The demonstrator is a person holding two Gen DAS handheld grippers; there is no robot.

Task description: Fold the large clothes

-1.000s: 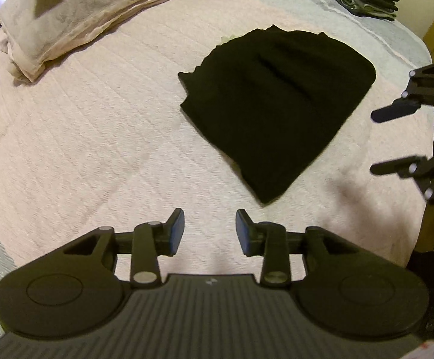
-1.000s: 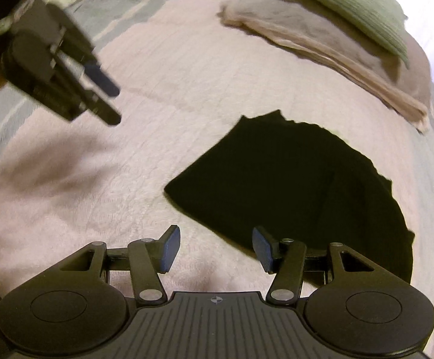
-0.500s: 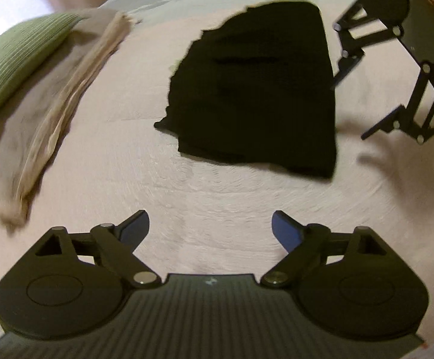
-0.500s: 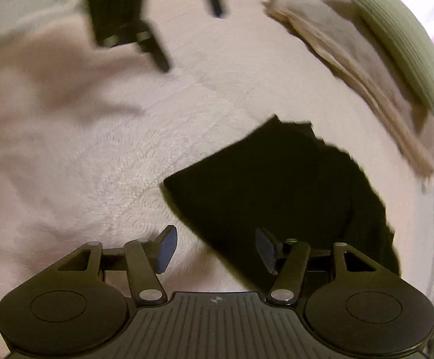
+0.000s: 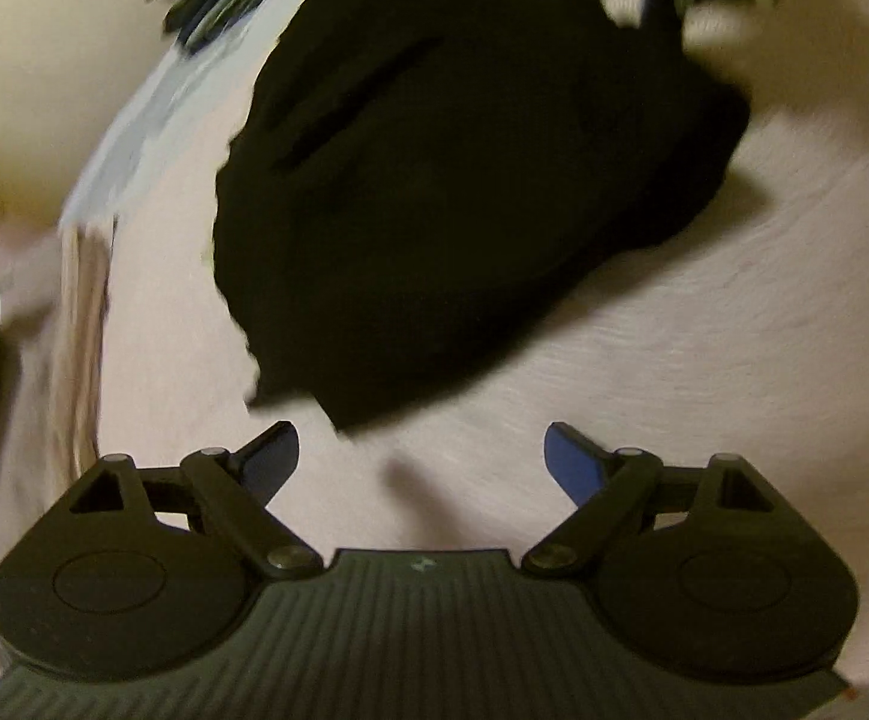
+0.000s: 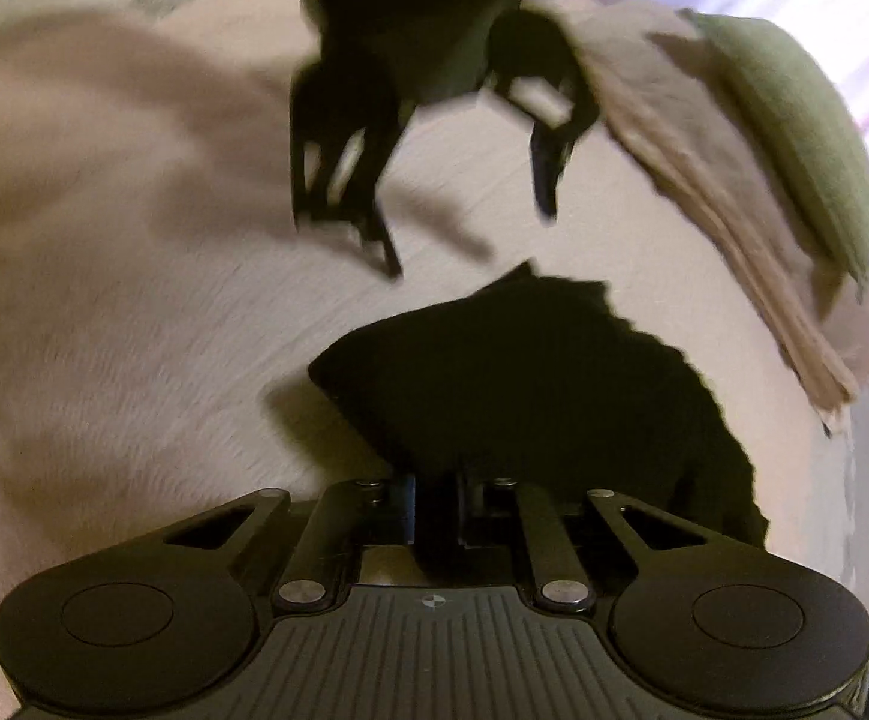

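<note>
R claw (image 6: 437,516) pinched on black garment (image 6: 530,372), only R view; L claw (image 5: 421,461) agape, empty.

The right gripper (image 6: 437,516), spread apart over the near edge a second ago, is now clamped on the black garment (image 6: 542,396), whose near corner lifts off the pink bedspread (image 6: 134,360). The left gripper (image 5: 421,462) has widened its fingers and closed in; the garment's lower tip now sits just above them, filling the frame's centre.
</note>
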